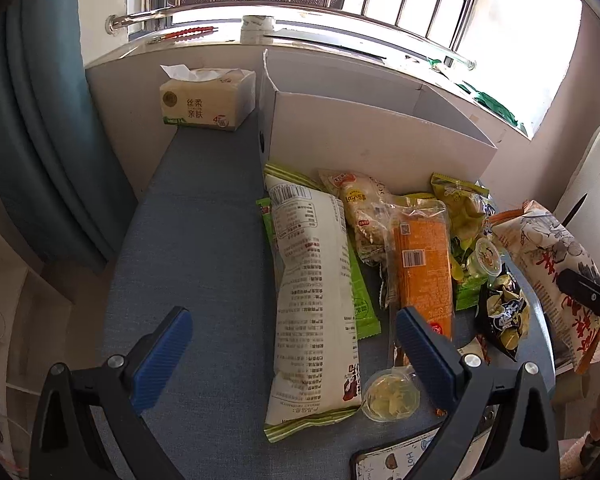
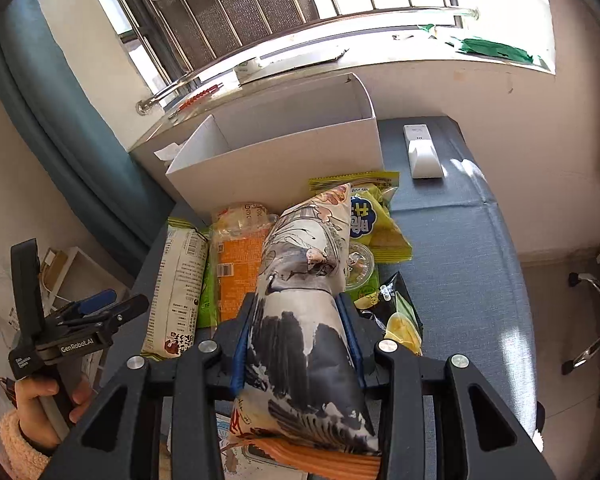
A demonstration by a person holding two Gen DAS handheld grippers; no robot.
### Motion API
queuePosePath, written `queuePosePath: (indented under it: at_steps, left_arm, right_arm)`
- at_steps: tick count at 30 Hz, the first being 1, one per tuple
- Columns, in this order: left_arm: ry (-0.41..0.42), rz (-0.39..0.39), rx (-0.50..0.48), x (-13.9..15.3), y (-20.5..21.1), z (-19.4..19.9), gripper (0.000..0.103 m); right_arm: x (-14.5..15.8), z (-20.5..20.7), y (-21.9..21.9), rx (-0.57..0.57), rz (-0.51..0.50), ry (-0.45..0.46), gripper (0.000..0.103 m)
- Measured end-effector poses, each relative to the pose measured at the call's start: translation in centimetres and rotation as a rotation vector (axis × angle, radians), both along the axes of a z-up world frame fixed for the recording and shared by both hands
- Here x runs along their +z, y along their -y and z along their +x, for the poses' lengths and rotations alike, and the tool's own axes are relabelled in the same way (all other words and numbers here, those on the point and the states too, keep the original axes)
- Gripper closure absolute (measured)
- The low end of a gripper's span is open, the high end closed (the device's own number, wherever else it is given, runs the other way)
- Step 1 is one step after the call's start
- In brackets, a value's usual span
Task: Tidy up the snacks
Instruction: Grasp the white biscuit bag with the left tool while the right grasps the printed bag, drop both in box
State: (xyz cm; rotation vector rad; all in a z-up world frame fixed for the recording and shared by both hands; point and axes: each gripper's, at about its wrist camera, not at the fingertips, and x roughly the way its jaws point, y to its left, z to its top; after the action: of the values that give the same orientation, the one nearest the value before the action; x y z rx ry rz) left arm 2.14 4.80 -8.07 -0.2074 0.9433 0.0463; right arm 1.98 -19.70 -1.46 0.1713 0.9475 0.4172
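My right gripper (image 2: 300, 320) is shut on a large snack bag with ink-style art (image 2: 304, 312), held above the pile; it also shows in the left wrist view (image 1: 548, 264). My left gripper (image 1: 296, 344) is open and empty above a long white-and-green snack pack (image 1: 314, 300). Beside that pack lie an orange cracker pack (image 1: 422, 264), a pale bread bag (image 1: 364, 208), a yellow-green bag (image 1: 460, 208), a black chip bag (image 1: 502, 312) and a small jelly cup (image 1: 390, 396). An open white box (image 1: 376, 136) stands behind the pile; its inside is hidden in the left wrist view.
A tissue pack (image 1: 206, 98) sits at the far left of the blue-grey table (image 1: 204, 248). A white device (image 2: 422, 152) lies right of the box (image 2: 284, 152). A windowsill, a wall and a blue curtain (image 1: 40, 140) border the table. A chair base (image 2: 596, 320) stands at right.
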Motion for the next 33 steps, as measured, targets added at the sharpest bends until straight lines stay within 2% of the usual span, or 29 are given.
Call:
queuePosePath:
  at_steps: [7,9,11,12,13,14,16,18,19,25,29,33]
  left_arm:
    - [-0.09,-0.048,-0.071,-3.2,0.0,3.6,0.0]
    - [-0.119,-0.075,-0.068,-4.0,-0.4,4.1,0.004]
    - [-0.136,-0.091,-0.07,-4.5,-0.6,4.1,0.016]
    - [-0.148,-0.088,-0.071,-4.7,-0.6,4.0,0.031]
    - [-0.146,-0.11,-0.077,-4.8,-0.8,3.9,0.056]
    - [-0.139,-0.13,-0.074,-4.8,-0.9,3.6,0.059]
    - [-0.094,-0.105,-0.064,-4.1,-1.0,2.7,0.066]
    - [-0.037,-0.034,-0.083,-3.0,-0.6,1.7,0.067]
    - [-0.005,-0.022,-0.1,-2.2,-0.4,1.1,0.067]
    - [0.106,-0.18,-0.123,2.6,-2.0,0.9,0.068]
    - [0.179,-0.22,-0.16,6.5,-2.3,3.5,0.068]
    - [0.196,-0.189,-0.198,9.4,-2.1,9.1,0.068]
  right_arm:
    - [1.1,-0.8,1.4,-0.029,0.013,0.024,0.061]
    - [1.0,-1.0,1.7,-0.035,0.016,0.017,0.061]
    - [0.8,-1.0,2.0,-0.042,0.011,0.013,0.061]
    - [0.7,-1.0,2.1,-0.046,0.01,0.011,0.061]
    - [0.6,-1.0,2.2,-0.049,0.014,0.008,0.061]
    - [0.5,-0.9,2.3,-0.047,0.02,0.005,0.061]
    - [0.5,-0.9,2.0,-0.025,0.019,0.018,0.061]
    - [0.7,-1.0,1.5,-0.01,0.013,0.037,0.061]
    - [0.7,-1.0,1.4,-0.006,0.016,0.037,0.061]
    - [1.1,0.3,1.2,-0.023,0.062,0.041,0.061]
    - [3.1,2.7,0.1,-0.022,0.079,0.111,0.061]
    - [5.3,7.5,-2.9,0.014,0.021,0.188,0.061]
